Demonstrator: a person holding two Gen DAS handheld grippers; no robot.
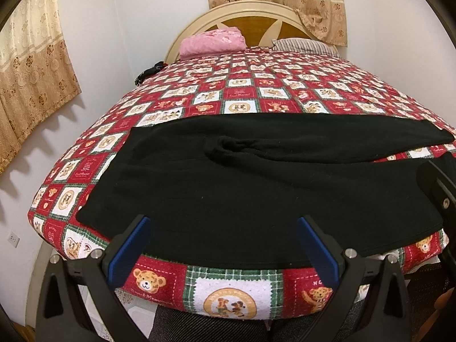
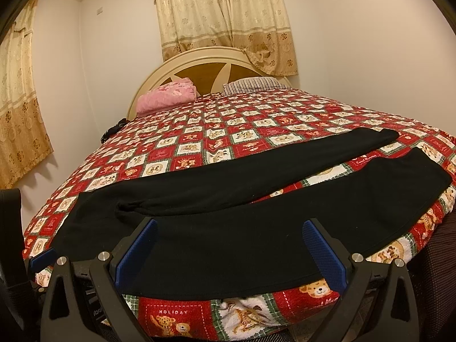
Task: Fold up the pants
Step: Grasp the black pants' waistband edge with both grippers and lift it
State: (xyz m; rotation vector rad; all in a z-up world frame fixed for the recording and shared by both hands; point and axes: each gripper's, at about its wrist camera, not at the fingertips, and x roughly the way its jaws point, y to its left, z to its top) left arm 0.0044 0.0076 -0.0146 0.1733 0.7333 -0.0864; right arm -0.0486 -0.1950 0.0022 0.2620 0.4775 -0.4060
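The word "HOLIDAY" is read on the bedspread [image 2: 173,312]. The black pants [image 1: 242,188] are spread flat across the bed's near edge, waist to the left, legs stretched to the right. The left gripper [image 1: 223,246] and right gripper [image 2: 230,252] are held wide apart just before the pants, nothing pinched.

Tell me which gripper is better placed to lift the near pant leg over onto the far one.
Probably the right gripper: it is open, over the near leg of the pants. The left gripper, also open, sits over the waist end.
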